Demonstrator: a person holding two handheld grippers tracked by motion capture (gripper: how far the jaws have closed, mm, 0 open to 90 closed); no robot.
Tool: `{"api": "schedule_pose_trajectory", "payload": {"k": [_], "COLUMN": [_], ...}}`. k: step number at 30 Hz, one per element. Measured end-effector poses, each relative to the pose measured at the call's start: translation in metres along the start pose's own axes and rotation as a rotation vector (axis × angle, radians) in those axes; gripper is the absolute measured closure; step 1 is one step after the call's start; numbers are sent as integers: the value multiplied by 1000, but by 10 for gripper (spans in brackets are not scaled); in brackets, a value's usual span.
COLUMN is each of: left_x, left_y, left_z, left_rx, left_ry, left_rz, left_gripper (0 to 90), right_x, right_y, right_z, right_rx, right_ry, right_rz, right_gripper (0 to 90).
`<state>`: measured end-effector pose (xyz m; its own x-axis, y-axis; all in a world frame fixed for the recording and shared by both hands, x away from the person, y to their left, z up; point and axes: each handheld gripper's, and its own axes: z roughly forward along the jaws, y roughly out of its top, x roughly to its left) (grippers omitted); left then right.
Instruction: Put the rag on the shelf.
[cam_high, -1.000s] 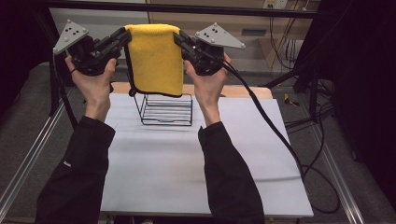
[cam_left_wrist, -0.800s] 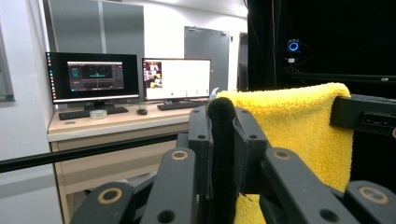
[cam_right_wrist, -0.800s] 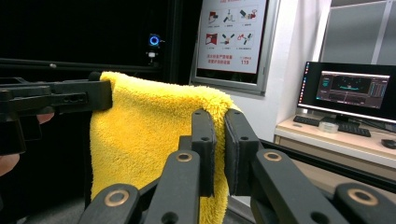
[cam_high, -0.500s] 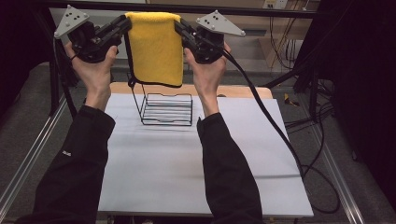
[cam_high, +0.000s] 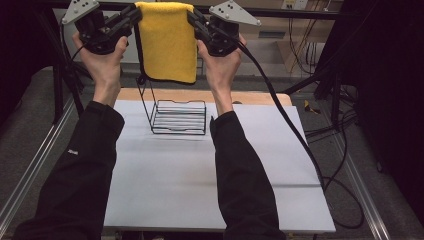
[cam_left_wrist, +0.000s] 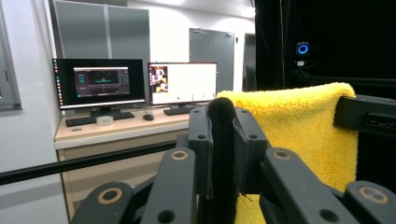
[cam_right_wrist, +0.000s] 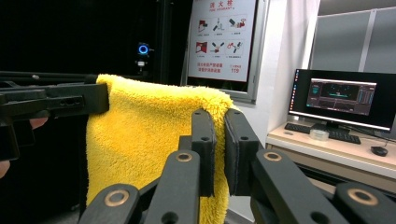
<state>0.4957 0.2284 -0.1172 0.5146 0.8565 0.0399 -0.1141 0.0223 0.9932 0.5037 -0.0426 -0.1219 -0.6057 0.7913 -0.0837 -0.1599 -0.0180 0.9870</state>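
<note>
Left claw (cam_high: 134, 14) and right claw (cam_high: 192, 17) each pinch a top corner of the yellow towel (cam_high: 166, 42), stretched between them and hanging below. Step looks like carrying the towel to the wire rack (cam_high: 178, 116), empty, down below the claws. Next: lower and drape it over the rack.

Black wire rack (cam_high: 177, 117) on white table (cam_high: 200, 190); two monitors (cam_left_wrist: 135, 83) on desk beyond.
</note>
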Motion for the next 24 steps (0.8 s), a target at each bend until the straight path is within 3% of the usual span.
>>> {"api": "schedule_pose_trajectory", "payload": {"k": [17, 24], "left_x": [14, 16], "left_y": [9, -5], "left_z": [26, 26], "left_rx": [6, 18], "left_ry": [24, 15], "left_rz": [16, 22], "left_gripper": [792, 792], "right_x": [-7, -12], "right_y": [9, 0], "right_z": [20, 25], "right_rx": [-2, 23], "right_ry": [-27, -30], "right_rz": [-22, -15], "right_gripper": [837, 837]}}
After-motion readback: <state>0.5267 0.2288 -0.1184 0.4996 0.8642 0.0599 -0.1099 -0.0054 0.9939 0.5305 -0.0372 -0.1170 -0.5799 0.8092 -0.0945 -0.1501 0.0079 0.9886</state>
